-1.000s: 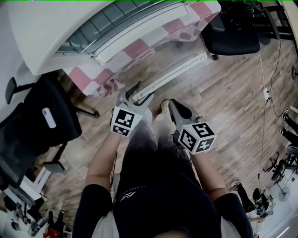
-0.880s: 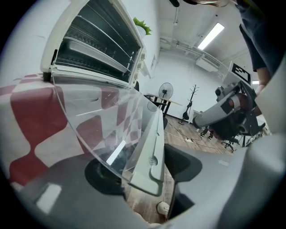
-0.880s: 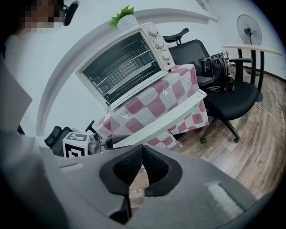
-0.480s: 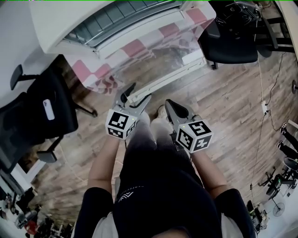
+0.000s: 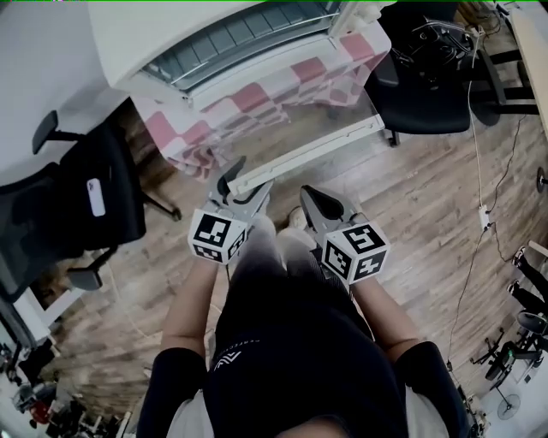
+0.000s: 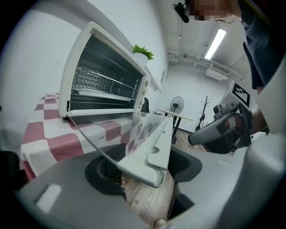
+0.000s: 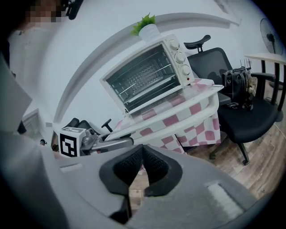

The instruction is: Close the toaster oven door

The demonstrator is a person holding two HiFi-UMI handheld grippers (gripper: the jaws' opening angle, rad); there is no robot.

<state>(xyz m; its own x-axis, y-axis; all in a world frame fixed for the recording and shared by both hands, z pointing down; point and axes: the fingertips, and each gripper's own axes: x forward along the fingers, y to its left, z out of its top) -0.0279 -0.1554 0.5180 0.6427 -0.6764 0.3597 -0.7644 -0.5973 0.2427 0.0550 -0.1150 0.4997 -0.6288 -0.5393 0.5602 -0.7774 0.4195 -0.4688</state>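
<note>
1. At the left end of the open door's free edge, the left gripper [image 5: 250, 177] had its jaws spread wide and closing. The corner of the toaster oven door [image 5: 318, 128] and the end of its handle [image 5: 304, 159] sat between them, with no pad plainly pressing on either.
2. Just to the right of it, the right gripper [image 5: 310, 195] hung near the handle but apart from it, its jaws together on nothing.
3. Behind the door, the toaster oven [image 5: 171, 26] stood on a table draped in a checked cloth [image 5: 248, 94], backed against a white wall.
4. The door was dropped down from the bottom of the oven's front and lay roughly level, reaching out toward the person with its handle edge nearest both grippers.
5. Its long axis ran along the oven's front, which in the head view went from lower left to upper right.
6. The door was a clear glass pane edged by a flat white bar of a handle. The oven was a white box with wire racks inside and round knobs [image 7: 180, 57] down one side. The cloth was red and white squares, and the floor [image 5: 428, 188] was wood planks.
</note>
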